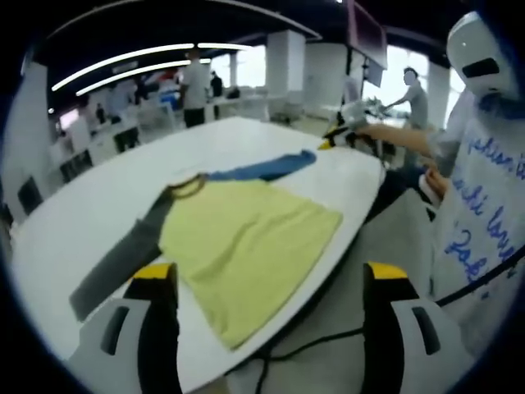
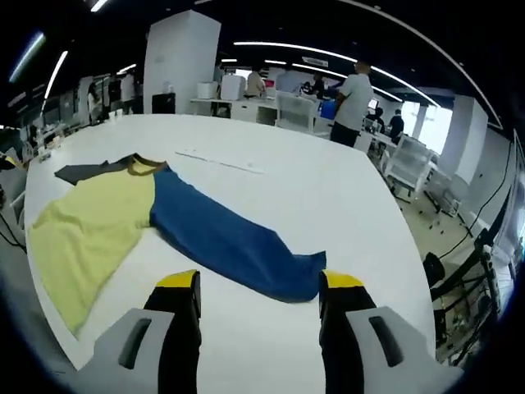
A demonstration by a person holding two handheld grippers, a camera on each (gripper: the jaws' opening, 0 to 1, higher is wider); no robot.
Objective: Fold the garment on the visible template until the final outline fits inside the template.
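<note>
The garment's blue sleeve (image 2: 234,242) ends just beyond the right gripper (image 2: 258,308), seemingly nearer; both grippers' jaws stand apart, empty.

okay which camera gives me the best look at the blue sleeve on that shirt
The right gripper view. There the blue sleeve runs its full length across the white table, ending just ahead of the open jaws of the right gripper. The left gripper view shows it as a thin, foreshortened strip beyond the yellow body.
</note>
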